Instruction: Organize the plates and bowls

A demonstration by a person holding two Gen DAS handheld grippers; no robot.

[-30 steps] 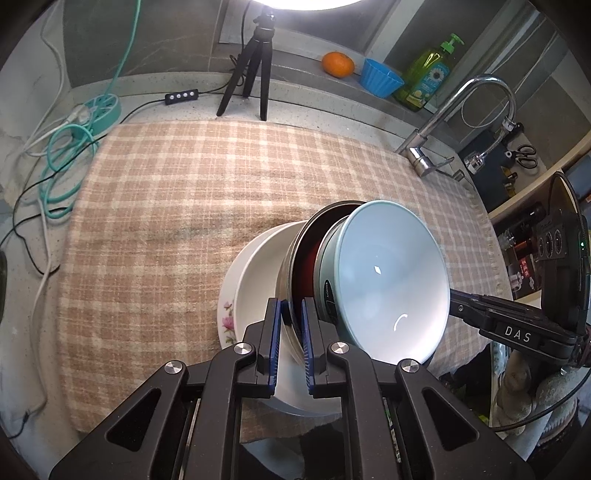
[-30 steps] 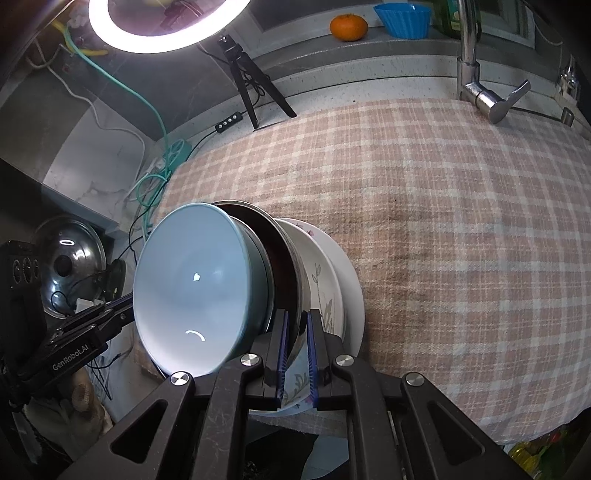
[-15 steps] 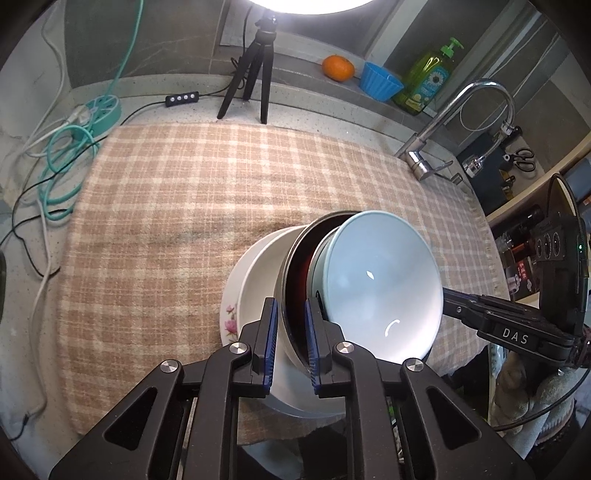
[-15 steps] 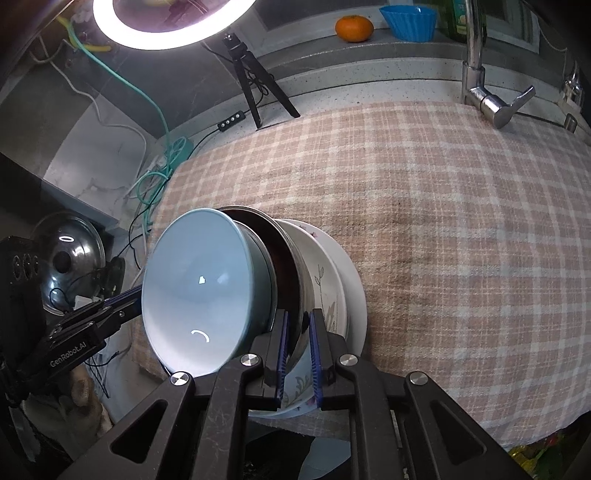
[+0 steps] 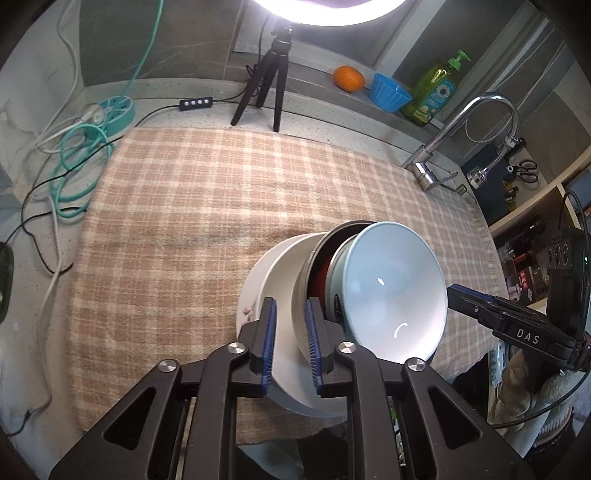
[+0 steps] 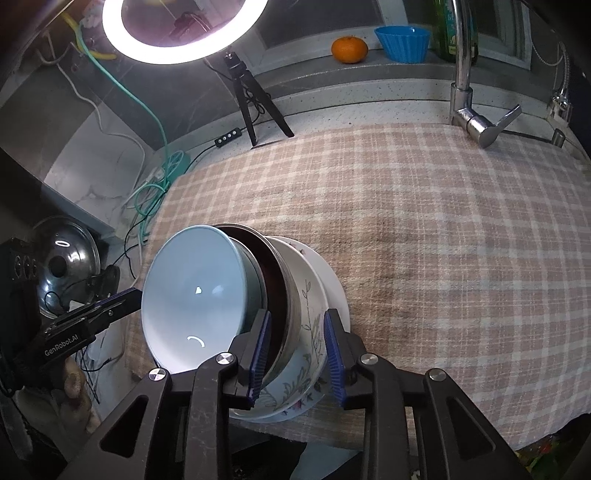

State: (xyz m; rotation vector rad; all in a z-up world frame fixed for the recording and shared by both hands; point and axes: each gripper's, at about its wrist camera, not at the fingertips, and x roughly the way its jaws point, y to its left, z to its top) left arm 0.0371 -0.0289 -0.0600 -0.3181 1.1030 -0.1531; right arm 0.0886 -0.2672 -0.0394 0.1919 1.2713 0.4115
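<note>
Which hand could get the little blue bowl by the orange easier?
Probably right: the right gripper, jaws just opening around the stack's rims, sits on the tap side, nearer the blue bowl.

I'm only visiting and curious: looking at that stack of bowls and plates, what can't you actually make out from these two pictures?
- Red dish inside the metal bowl: only a sliver shows in both views; the pale blue bowl hides the rest.
- Plate at the bottom: its near edge is covered by the left tongs in the left view.
- Green soap bottle: cut off by the top edge and the tap in the right view.
- Bottle label: too small to read.
</note>
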